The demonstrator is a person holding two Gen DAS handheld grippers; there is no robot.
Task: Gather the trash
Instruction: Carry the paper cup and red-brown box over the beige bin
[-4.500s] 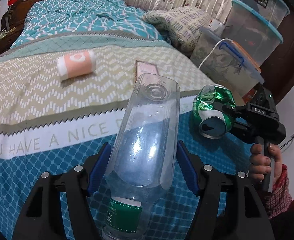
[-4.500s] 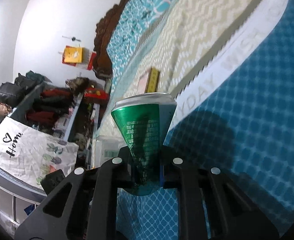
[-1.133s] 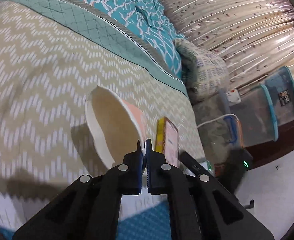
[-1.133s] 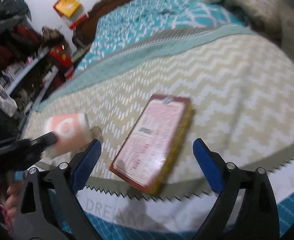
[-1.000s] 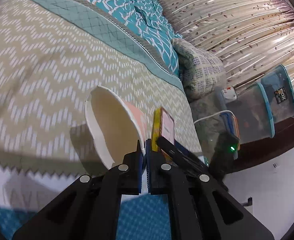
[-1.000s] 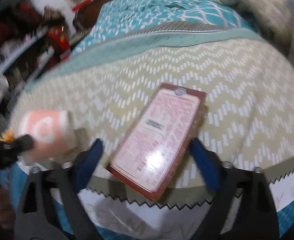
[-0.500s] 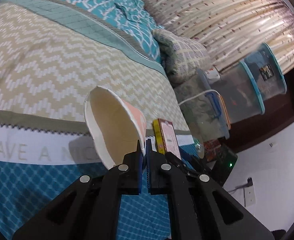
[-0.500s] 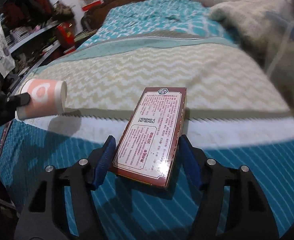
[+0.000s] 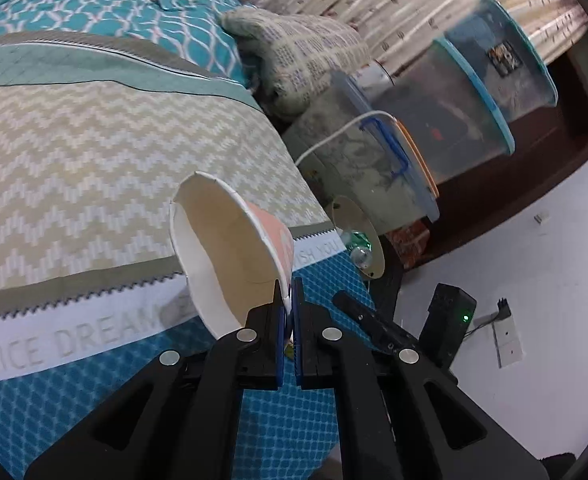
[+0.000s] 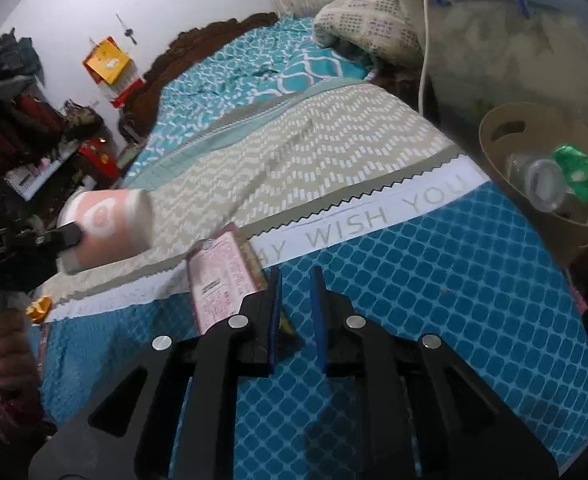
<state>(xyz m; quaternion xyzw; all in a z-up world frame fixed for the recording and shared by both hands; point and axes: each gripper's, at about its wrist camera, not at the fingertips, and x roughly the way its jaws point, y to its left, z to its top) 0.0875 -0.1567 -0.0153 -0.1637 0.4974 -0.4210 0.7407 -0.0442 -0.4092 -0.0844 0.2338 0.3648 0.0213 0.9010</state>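
Left wrist view, left gripper [image 9: 288,312] pinching paper cup [image 9: 230,248] over bed [image 9: 94,152], right gripper [image 10: 295,308] narrowly parted, gripping nothing, box [image 10: 222,276] beside it.

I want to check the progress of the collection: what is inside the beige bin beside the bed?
Inside the beige bin lie a clear plastic bottle and a crushed green can. The near wall of the bin hides the bottom, so anything deeper cannot be seen.

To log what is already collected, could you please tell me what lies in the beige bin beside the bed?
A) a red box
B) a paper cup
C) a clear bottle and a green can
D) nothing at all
C: inside the beige bin, the right wrist view shows a clear bottle and a crushed green can.
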